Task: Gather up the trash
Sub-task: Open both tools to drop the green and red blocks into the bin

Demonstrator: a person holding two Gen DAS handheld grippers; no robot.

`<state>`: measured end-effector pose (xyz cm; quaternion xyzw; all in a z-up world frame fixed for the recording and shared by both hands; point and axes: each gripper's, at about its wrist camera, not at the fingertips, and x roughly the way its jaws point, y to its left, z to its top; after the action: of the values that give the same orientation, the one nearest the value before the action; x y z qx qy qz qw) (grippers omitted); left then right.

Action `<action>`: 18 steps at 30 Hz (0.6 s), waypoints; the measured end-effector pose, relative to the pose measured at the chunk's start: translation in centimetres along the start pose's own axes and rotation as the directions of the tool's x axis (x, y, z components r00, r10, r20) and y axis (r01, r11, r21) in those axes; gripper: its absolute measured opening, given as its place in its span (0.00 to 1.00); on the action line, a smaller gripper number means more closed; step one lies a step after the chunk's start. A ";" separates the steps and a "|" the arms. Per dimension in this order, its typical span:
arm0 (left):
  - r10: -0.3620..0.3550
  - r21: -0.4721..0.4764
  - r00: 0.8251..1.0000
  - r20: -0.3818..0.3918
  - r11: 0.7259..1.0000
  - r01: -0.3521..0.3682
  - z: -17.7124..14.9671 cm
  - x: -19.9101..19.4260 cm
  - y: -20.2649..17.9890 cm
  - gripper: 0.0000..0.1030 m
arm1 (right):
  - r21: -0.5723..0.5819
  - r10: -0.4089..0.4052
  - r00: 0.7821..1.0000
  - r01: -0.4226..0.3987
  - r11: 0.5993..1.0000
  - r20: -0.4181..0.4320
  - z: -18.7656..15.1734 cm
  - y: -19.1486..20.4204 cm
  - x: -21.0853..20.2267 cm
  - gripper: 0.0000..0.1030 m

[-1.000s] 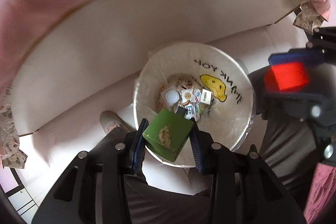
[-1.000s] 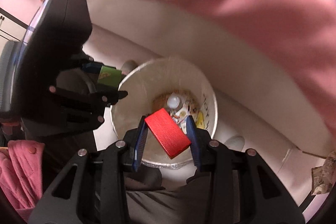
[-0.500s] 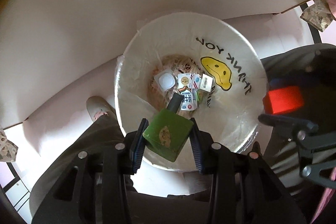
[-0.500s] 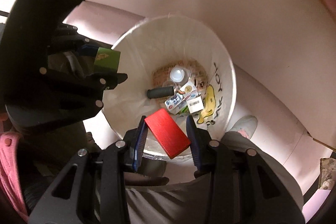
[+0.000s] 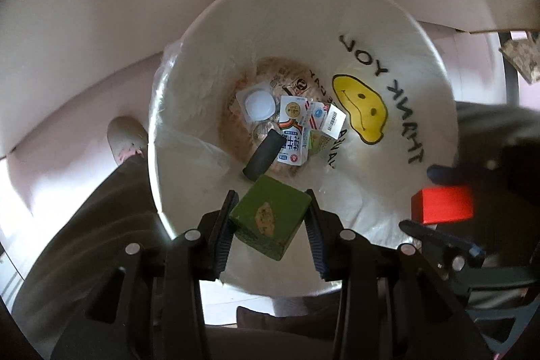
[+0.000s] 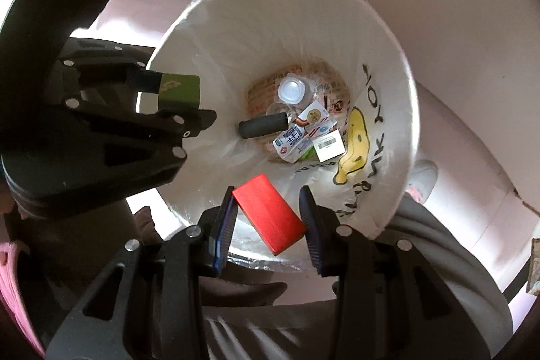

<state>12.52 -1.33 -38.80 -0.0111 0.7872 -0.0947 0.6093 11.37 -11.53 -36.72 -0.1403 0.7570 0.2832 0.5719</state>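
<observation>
Both grippers have closed in over the bin (image 5: 435, 83) since 0.5 s ago. Left gripper (image 5: 270, 218) clamps the green block (image 5: 270, 215); right gripper (image 6: 268, 218) clamps the red block (image 6: 270, 215). Bin-bottom litter is partly overlapped, labels unreadable.

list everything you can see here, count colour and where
trash bin: 1, white bag liner with yellow smiley, on the floor below both grippers
green block: 1, green, above the bin
red block: 1, red, above the bin
black cylinder: 1, black, bin bottom
cartons: several, white printed, bin bottom
plastic cup lid: 1, clear white, bin bottom
shoes: 2, grey, beside the bin
left gripper: 1, black, holding the green block
right gripper: 1, black, holding the red block
</observation>
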 end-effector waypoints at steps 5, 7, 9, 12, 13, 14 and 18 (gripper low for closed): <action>-0.020 -0.040 0.999 -0.025 0.999 0.019 0.9 1.3 0.3 0.41 | -0.015 -0.014 0.998 0.013 1.000 -0.058 0.5 0.2 2.4 0.38; -0.025 -0.047 0.999 -0.033 0.999 0.024 1.1 1.7 0.3 0.41 | -0.012 -0.022 0.997 0.021 1.000 -0.076 0.7 0.2 3.1 0.38; -0.033 -0.052 0.999 -0.040 0.998 0.031 1.2 2.0 0.3 0.40 | -0.005 -0.030 0.995 0.029 1.000 -0.093 0.9 0.1 3.9 0.38; -0.040 -0.049 0.998 -0.048 0.998 0.038 1.3 2.4 0.1 0.41 | 0.011 -0.033 0.993 0.035 0.999 -0.111 0.9 -0.3 4.8 0.38; -0.042 -0.047 0.998 -0.049 0.998 0.039 1.2 2.5 0.0 0.42 | 0.017 -0.033 0.993 0.035 0.999 -0.115 1.0 -0.3 5.0 0.38; -0.045 -0.052 0.998 -0.051 0.998 0.042 1.3 2.6 0.0 0.45 | 0.022 -0.033 0.993 0.036 0.999 -0.118 1.0 -0.4 5.0 0.39; -0.042 -0.065 0.998 -0.044 0.997 0.039 1.4 2.5 0.0 0.62 | 0.043 -0.045 0.993 0.049 0.998 -0.108 1.1 -0.7 5.0 0.57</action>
<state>13.23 -1.87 -41.53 -0.0445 0.8030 -0.0818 0.5887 11.12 -10.88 -41.87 -0.1601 0.7892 0.2446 0.5401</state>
